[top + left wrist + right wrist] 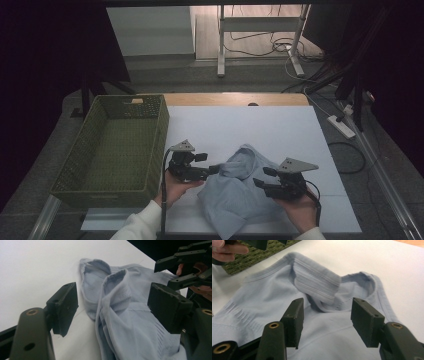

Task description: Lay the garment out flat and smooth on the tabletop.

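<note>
Left gripper (212, 165) and right gripper (261, 177) face each other, fingers parted.

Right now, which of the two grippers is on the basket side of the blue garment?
The left gripper, at the light blue garment's left edge, next to the green basket. The right gripper sits on the garment's far side, away from the basket.

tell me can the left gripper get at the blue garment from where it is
Probably yes. The left gripper sits right at the edge of the blue garment with its jaws apart, and in the left gripper view the cloth lies between them with nothing in the way.
</note>
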### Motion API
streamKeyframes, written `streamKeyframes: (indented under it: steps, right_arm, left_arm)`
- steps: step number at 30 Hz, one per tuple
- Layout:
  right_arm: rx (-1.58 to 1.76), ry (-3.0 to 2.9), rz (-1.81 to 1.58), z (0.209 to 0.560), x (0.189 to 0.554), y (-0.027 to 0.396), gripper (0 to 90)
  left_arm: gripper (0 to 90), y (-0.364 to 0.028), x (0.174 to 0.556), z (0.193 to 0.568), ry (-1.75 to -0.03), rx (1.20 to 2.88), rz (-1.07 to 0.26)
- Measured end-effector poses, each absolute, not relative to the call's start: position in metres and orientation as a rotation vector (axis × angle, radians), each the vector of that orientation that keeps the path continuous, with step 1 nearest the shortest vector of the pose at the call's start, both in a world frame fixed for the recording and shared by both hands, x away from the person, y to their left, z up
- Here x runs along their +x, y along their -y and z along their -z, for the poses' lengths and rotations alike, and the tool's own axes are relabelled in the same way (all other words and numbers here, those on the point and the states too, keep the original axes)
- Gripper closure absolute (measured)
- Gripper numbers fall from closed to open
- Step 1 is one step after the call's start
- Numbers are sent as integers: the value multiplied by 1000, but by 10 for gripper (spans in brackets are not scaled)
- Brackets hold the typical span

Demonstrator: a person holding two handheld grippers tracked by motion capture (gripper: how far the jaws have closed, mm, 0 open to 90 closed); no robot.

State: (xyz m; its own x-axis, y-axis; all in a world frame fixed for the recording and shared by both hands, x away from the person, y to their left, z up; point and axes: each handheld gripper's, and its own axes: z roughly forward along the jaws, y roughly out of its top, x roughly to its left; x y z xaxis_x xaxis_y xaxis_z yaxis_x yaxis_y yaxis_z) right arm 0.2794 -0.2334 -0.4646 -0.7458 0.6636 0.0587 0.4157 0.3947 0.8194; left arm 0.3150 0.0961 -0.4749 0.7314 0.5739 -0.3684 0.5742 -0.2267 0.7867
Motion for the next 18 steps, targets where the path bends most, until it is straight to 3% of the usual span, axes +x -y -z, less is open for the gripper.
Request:
streamKeyframes:
  steps: [18]
  right_arm:
    - [1021,-2304,-1277,462,286,254,415]
  left_arm:
    - [328,-51,353,481,-839,2005,84]
